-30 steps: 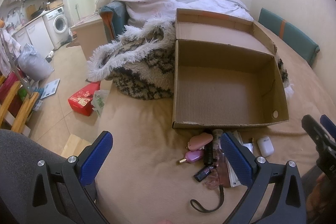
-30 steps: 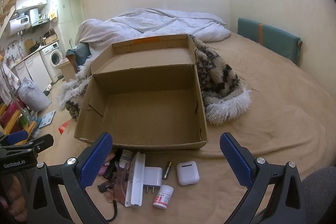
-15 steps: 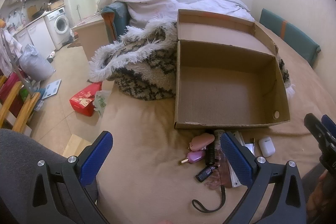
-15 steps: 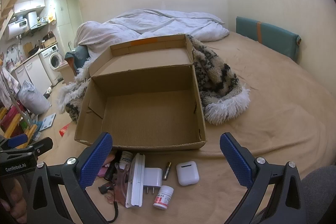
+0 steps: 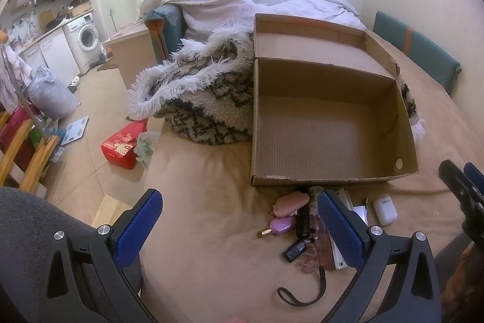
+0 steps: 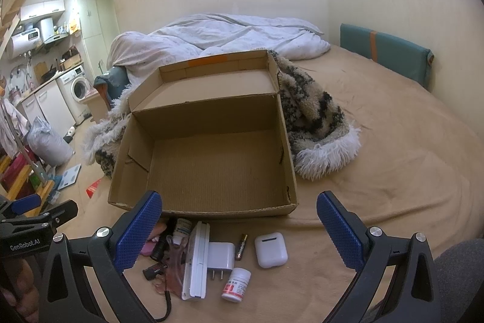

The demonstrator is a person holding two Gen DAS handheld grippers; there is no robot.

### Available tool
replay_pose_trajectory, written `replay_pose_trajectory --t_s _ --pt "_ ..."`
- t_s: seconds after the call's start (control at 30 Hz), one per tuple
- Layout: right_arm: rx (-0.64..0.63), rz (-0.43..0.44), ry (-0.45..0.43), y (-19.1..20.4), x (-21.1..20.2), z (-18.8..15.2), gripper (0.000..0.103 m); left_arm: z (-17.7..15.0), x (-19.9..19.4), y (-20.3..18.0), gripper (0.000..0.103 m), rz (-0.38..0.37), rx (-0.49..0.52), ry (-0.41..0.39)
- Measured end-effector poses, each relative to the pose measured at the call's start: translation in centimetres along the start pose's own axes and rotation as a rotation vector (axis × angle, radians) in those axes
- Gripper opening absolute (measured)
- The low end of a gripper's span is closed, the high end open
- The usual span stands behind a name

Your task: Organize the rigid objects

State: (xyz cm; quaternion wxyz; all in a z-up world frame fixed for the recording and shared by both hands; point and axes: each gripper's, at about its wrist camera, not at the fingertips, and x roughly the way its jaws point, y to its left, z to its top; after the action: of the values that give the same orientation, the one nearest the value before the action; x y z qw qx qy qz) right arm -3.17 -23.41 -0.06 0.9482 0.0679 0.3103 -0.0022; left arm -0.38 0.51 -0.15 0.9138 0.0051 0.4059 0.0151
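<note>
Both grippers hover over a tan bed [image 6: 393, 156], fingers spread wide and empty: left gripper [image 5: 239, 227], marked "GenRobot.AI", and right gripper [image 6: 239, 227]. Just beyond lie a pill bottle [image 6: 237, 284], white earbud case [image 6: 270, 249], charger [image 6: 220, 258] and battery [image 6: 241, 246]. Farther, an empty cardboard box [image 6: 211, 162] stands open.

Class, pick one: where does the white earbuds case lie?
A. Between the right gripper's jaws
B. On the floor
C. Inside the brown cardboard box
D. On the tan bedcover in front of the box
D: the white earbuds case rests on the tan bedcover, just outside the empty brown cardboard box.
</note>
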Motion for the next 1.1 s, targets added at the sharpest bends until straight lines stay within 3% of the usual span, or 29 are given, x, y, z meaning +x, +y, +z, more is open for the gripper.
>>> replay_pose_trajectory --t_s 1.1 --pt "0.001 0.006 0.007 0.05 -0.02 -0.05 0.103 0.03 0.10 -0.04 0.102 -0.004 -0.001 0.009"
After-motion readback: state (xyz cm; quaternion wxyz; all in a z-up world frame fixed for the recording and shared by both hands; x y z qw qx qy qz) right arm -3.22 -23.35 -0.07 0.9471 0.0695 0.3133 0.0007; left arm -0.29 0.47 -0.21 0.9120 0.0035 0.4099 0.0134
